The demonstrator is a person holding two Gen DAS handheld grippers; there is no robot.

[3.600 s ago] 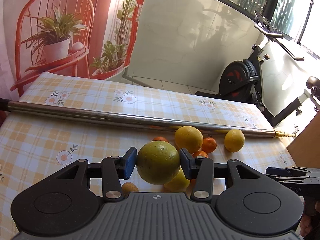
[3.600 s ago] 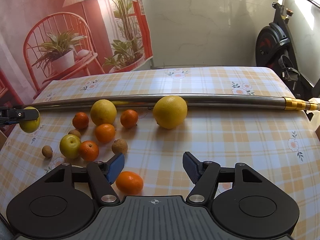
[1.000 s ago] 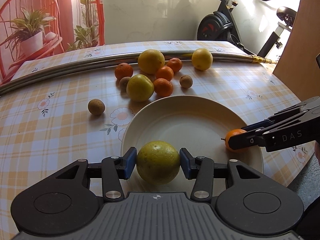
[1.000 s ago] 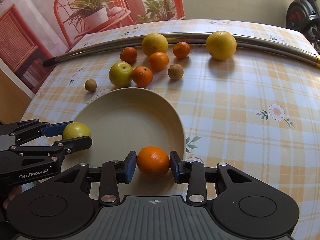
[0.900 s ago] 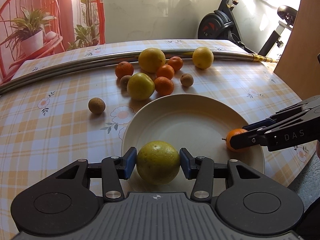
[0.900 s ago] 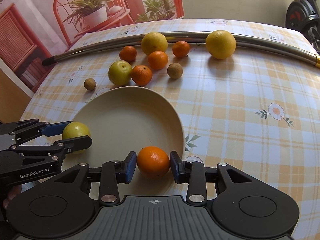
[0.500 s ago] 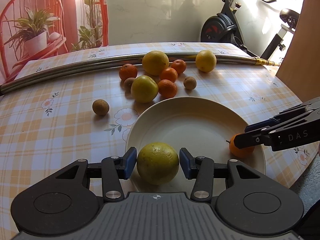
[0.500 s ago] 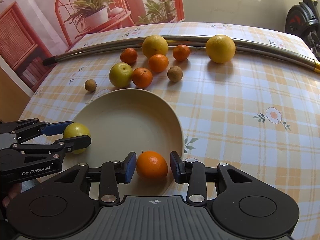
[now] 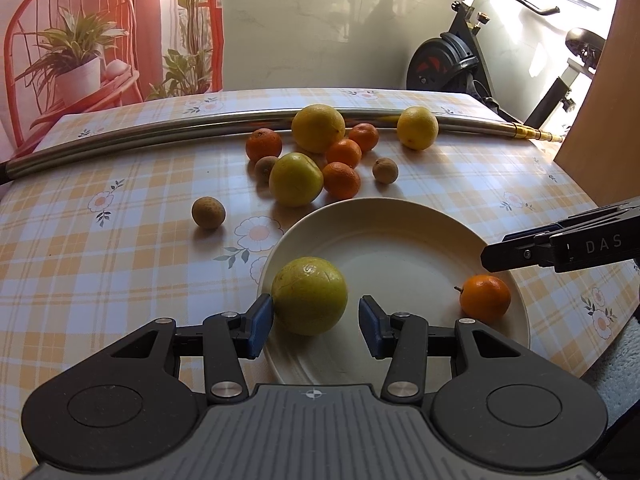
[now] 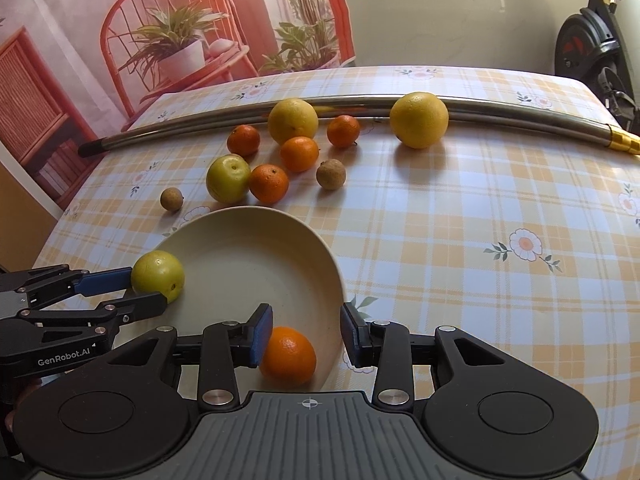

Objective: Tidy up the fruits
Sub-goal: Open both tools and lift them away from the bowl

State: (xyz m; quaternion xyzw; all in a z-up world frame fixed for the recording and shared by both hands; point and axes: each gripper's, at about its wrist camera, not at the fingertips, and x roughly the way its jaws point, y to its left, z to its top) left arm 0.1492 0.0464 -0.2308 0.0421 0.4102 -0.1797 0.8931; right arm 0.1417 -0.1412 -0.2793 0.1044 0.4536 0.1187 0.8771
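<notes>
Our left gripper (image 9: 316, 318) stands open over the near edge of the plate (image 9: 400, 240): the green fruit (image 9: 309, 295) sits on the plate between the blue pads, touching the left pad or nearly so, with a clear gap to the right one. Our right gripper (image 10: 306, 336) is open too, at the plate's other side; the small orange (image 10: 289, 355) lies inside the rim, just against the left pad, with the right pad well clear of it and out past the rim. We hold neither fruit.

Beyond the plate, on the checked cloth (image 10: 460, 220), we see the loose fruit: a green apple (image 10: 228, 178), four small oranges (image 10: 269, 183) clustered around it, a big yellow citrus (image 10: 293, 121) and another (image 10: 419, 119) farther right, both against the steel pipe (image 10: 520, 110). Three small brown fruits, one (image 10: 331, 174) near the oranges, one (image 10: 172, 199) off to the left, one (image 9: 265, 167) behind the apple.
</notes>
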